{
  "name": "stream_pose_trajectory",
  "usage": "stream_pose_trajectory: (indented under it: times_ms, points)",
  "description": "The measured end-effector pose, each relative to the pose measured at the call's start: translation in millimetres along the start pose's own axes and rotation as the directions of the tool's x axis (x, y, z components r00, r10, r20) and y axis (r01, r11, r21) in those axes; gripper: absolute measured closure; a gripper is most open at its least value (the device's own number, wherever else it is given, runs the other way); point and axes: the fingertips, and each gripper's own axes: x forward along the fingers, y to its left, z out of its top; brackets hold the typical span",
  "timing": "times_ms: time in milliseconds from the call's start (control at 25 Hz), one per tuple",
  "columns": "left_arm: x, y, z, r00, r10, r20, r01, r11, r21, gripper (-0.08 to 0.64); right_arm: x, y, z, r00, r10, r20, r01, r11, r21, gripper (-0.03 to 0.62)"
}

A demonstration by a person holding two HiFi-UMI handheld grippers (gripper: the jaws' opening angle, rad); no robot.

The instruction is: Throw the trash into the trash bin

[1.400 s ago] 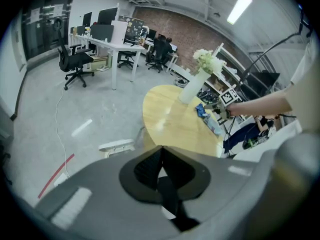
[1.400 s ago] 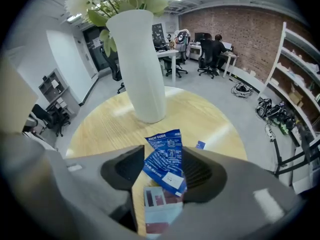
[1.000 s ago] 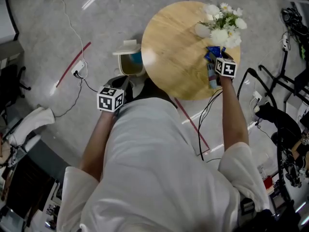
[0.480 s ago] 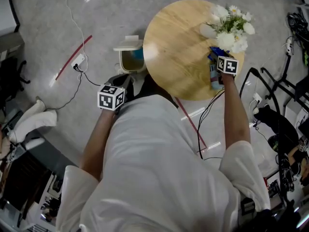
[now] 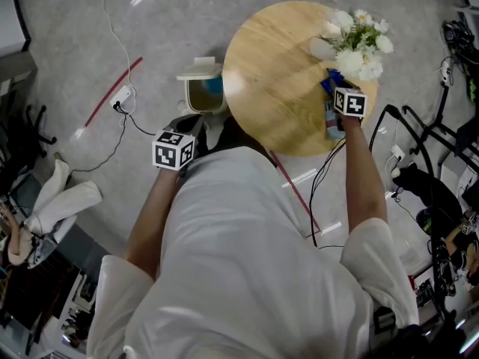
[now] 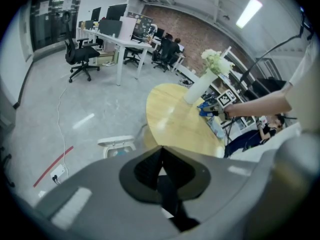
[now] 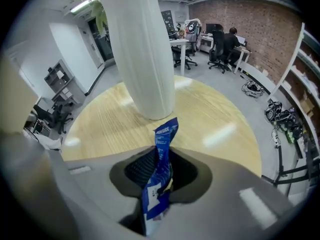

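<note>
Trash bin (image 5: 200,90) on floor (image 5: 150,36), just left of worktop (image 5: 269,88). Vase (image 7: 142,59) on worktop, far right side. Wrapper (image 7: 161,154) just before vase.

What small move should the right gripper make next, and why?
Probably lift straight up. The right gripper, whose jaws have just been closing, pinches the blue wrapper over the table, close to the white vase; rising clears both before swinging to the trash bin.

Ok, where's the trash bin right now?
In the head view, the trash bin sits left of the round table, just beyond the left gripper.
</note>
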Motion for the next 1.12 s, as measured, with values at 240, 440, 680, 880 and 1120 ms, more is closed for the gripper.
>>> stream_pose_trajectory:
  times_ms: [240,440,680,880,1120]
  points:
    - [-10.3,14.2,8.0,1.000,0.000,0.014,0.000,1.000,0.005,0.555,-9.0,19.9,8.6,1.000,0.013,0.007,-0.013,1.000,0.001,0.520]
    - [-21.9,17.9,-0.6,0.999,-0.005,0.038,0.005,1.000,0.013,0.554,-20.8,46.5,0.3,0.999,0.029,0.015,-0.029,1.000,-0.004,0.522]
    - [-36.7,28.1,-8.0,0.998,-0.008,0.066,0.007,1.000,0.015,0.555,-24.6,90.3,-4.4,0.998,0.063,0.019,-0.063,0.998,-0.017,0.522]
    - [-53.8,41.4,-19.6,0.997,-0.005,0.077,0.005,1.000,0.010,0.555,-28.4,124.8,-9.7,0.996,0.085,0.015,-0.084,0.996,-0.020,0.523]
    - [-65.3,56.9,-28.9,0.996,-0.011,0.089,0.011,1.000,-0.003,0.555,-29.1,158.4,-13.7,0.994,0.107,0.001,-0.107,0.994,0.000,0.523]
